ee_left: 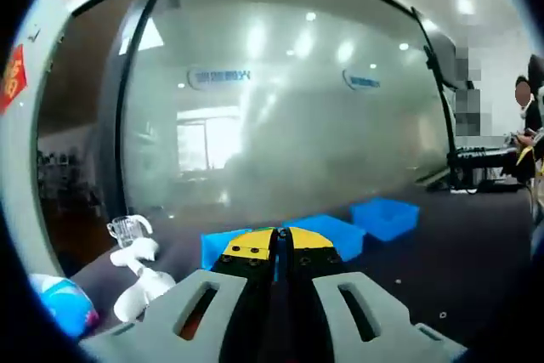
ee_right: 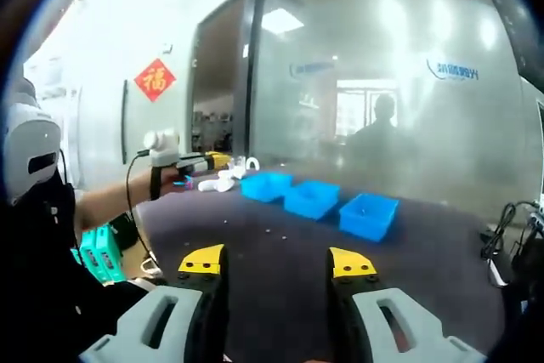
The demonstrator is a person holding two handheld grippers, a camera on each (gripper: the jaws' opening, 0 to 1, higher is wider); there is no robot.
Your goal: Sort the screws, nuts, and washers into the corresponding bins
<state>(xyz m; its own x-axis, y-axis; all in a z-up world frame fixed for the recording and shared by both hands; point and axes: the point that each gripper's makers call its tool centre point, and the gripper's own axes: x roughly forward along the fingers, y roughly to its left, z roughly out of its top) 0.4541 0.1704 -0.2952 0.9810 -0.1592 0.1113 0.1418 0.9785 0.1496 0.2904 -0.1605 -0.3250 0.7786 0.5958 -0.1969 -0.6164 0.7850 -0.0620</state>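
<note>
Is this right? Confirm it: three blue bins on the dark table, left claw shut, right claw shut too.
Not quite. The right claw is open: the right gripper view shows its yellow-tipped jaws standing wide apart over the dark table. The rest holds: three blue bins sit in a row on the table, and the left claw is shut, jaws together, in the left gripper view.

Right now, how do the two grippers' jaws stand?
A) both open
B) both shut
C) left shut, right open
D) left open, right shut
C: the left gripper has its yellow tips pressed together, while the right gripper shows a wide gap with dark table between them.
</note>
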